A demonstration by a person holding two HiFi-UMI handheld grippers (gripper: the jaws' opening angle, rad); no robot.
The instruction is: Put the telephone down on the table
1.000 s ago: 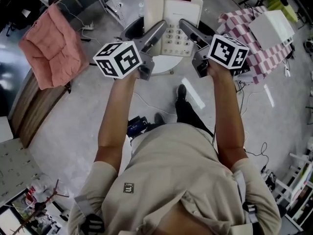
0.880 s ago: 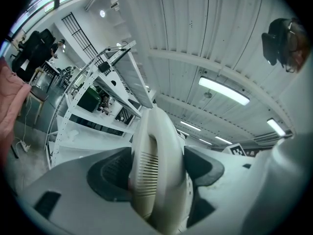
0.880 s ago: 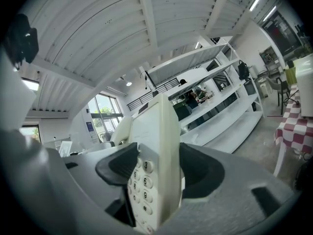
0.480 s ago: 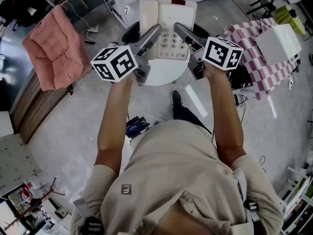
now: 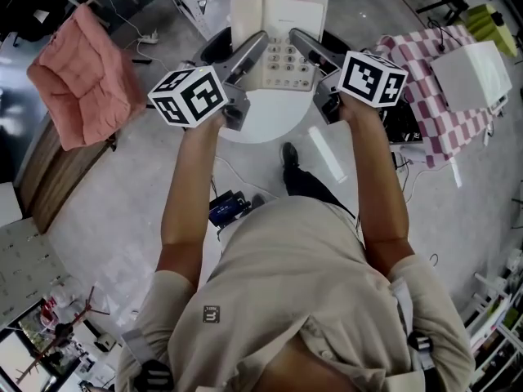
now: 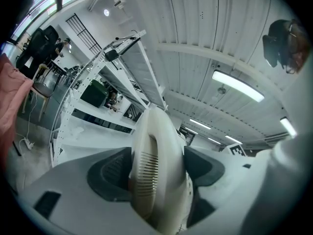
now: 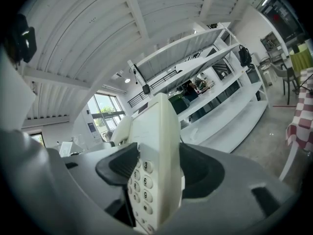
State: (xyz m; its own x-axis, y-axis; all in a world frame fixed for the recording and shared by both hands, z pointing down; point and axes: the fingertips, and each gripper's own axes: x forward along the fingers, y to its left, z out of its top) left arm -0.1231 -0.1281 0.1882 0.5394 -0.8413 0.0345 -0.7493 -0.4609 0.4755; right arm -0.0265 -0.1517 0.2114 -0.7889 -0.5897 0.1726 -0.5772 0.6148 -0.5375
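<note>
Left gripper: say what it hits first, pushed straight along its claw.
The telephone, clamped in its claw. Beyond it, the left gripper probably faces the white shelving; depth is unclear.

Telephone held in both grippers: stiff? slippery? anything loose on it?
Probably stiff: the telephone looks like a hard plastic shell and keeps its shape between the left gripper and right gripper. Its smooth casing may slip. The handset could shift once released.
</note>
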